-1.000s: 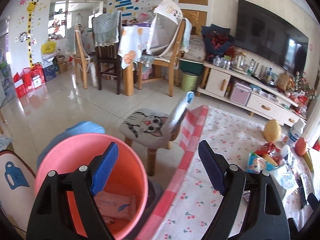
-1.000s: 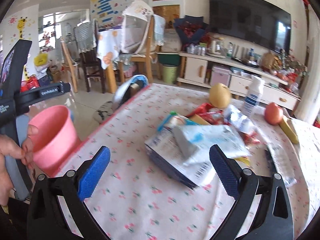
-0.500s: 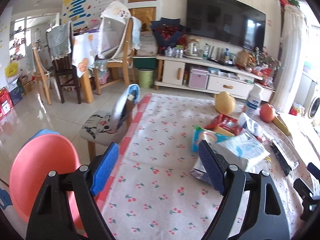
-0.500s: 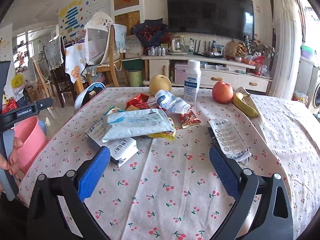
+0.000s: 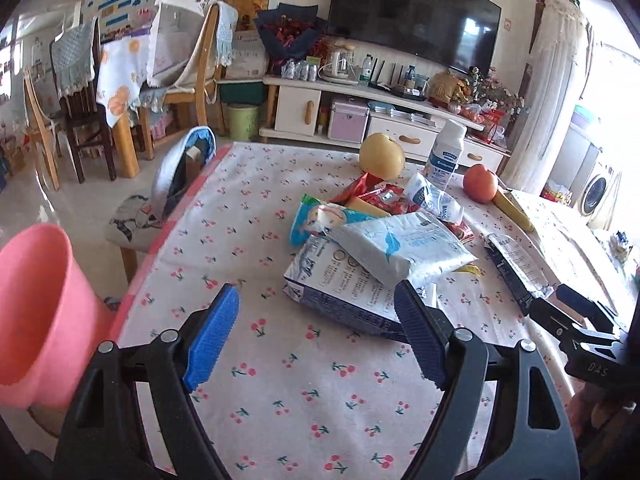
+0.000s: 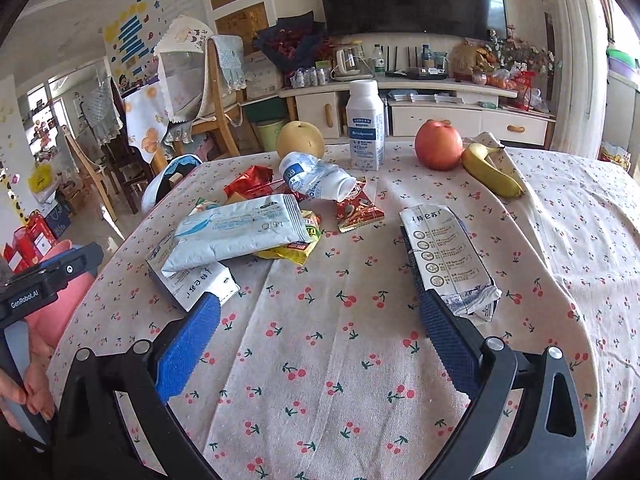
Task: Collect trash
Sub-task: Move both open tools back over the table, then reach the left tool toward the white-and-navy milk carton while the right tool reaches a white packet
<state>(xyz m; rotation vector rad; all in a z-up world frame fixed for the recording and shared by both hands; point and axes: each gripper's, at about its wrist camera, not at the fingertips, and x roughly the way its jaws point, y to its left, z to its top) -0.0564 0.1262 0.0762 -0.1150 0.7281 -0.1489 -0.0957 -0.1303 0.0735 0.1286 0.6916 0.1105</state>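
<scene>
My left gripper hangs over the cherry-print clothed desk, its jaws closing but wide, nothing between them. My right gripper is spread wide and empty. At nine o'clock beside the desk edge stands the pink plastic bin. Further out, at twelve, the trash lies heaped: a white-and-blue wipes pack atop a flattened milk carton, with red snack wrappers beyond. A second flattened carton lies at one o'clock.

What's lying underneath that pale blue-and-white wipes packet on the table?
The soft wipes packet rests on a flattened white-and-navy carton and a yellow wrapper. Anything further beneath is hidden.
</scene>
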